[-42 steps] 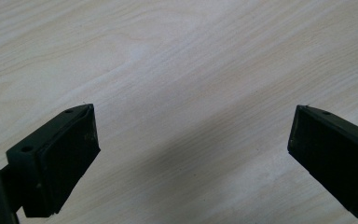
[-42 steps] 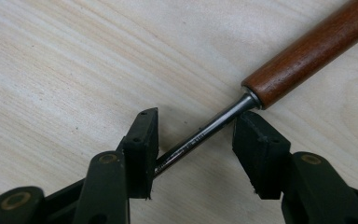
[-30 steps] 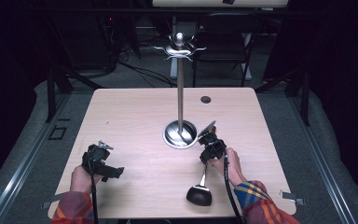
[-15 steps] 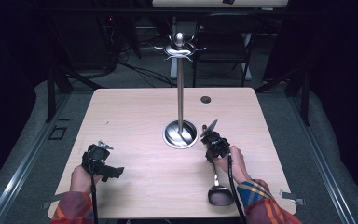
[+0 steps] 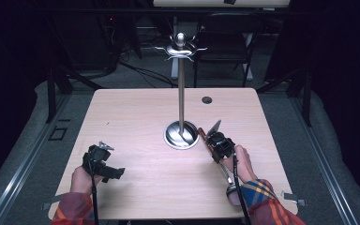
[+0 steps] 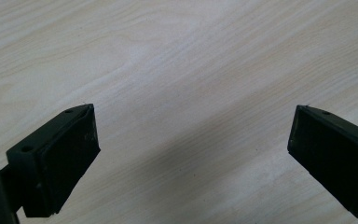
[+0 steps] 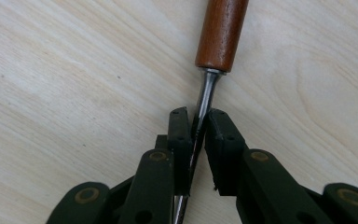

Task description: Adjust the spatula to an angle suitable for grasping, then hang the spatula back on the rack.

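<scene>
1. My right tongs [image 7: 196, 135] are clenched on the metal shaft of a utensil [image 7: 206, 93], just below its brown wooden handle [image 7: 221, 32], low over the table [image 5: 136, 117].
2. My left tongs [image 6: 191, 149] are released, jaws wide apart over bare wood, well away.
3. I judge I'm carrying it to the stand [image 5: 181, 84]; next it must be lifted to a top hook [image 5: 161, 48].
4. No containers here; the hooks look empty.
</scene>
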{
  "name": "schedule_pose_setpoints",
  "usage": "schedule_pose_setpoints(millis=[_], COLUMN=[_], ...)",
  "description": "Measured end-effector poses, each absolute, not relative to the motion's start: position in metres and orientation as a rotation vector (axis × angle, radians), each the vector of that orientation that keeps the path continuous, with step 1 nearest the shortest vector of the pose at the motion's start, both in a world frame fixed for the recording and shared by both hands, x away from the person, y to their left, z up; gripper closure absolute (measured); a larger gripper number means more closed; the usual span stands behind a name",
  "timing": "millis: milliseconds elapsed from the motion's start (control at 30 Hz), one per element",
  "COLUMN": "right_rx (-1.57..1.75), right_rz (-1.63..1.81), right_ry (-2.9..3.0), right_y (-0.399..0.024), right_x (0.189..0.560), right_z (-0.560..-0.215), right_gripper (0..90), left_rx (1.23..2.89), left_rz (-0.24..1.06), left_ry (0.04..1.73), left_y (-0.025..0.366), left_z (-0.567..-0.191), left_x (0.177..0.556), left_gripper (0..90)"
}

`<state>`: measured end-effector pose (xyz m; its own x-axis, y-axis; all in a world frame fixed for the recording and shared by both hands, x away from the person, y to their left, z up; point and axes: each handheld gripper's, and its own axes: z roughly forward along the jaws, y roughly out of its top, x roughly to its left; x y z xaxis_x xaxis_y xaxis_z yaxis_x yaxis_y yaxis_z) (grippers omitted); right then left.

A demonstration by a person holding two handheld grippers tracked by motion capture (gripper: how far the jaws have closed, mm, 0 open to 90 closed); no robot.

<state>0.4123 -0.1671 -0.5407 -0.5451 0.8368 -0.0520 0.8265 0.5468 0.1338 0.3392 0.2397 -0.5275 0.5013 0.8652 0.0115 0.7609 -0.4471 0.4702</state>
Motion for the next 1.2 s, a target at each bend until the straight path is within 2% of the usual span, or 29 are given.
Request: schedule_pose_setpoints(millis=[333,500,600,667,767,1200], right_rx=[1.458,1.515,1.511,1.538,1.603,1.562], right_rz=[0.093,0.187,0.175,0.208,0.257,0.219], right_ry=[2.679,2.662,2.663,2.642,2.567,2.575], right_y=[-0.183,-0.188,-0.188,-0.187,-0.188,-0.182], right_x=[0.413,0.415,0.416,0.416,0.415,0.415], right_z=[-0.541,-0.537,-0.537,-0.539,-0.542,-0.544], right_gripper=[80.1,72.4,71.6,71.9,77.5,82.8], left_rx=[2.346,2.347,2.349,2.349,2.350,2.340], left_rz=[0.347,0.348,0.344,0.346,0.346,0.341], left_ry=[1.341,1.343,1.341,1.337,1.339,1.341], left_y=[0.239,0.240,0.239,0.239,0.239,0.239], left_z=[-0.528,-0.527,-0.528,-0.528,-0.528,-0.528], left_x=[0.339,0.339,0.340,0.339,0.339,0.339], left_gripper=[1.6,1.6,1.6,1.6,1.6,1.4])
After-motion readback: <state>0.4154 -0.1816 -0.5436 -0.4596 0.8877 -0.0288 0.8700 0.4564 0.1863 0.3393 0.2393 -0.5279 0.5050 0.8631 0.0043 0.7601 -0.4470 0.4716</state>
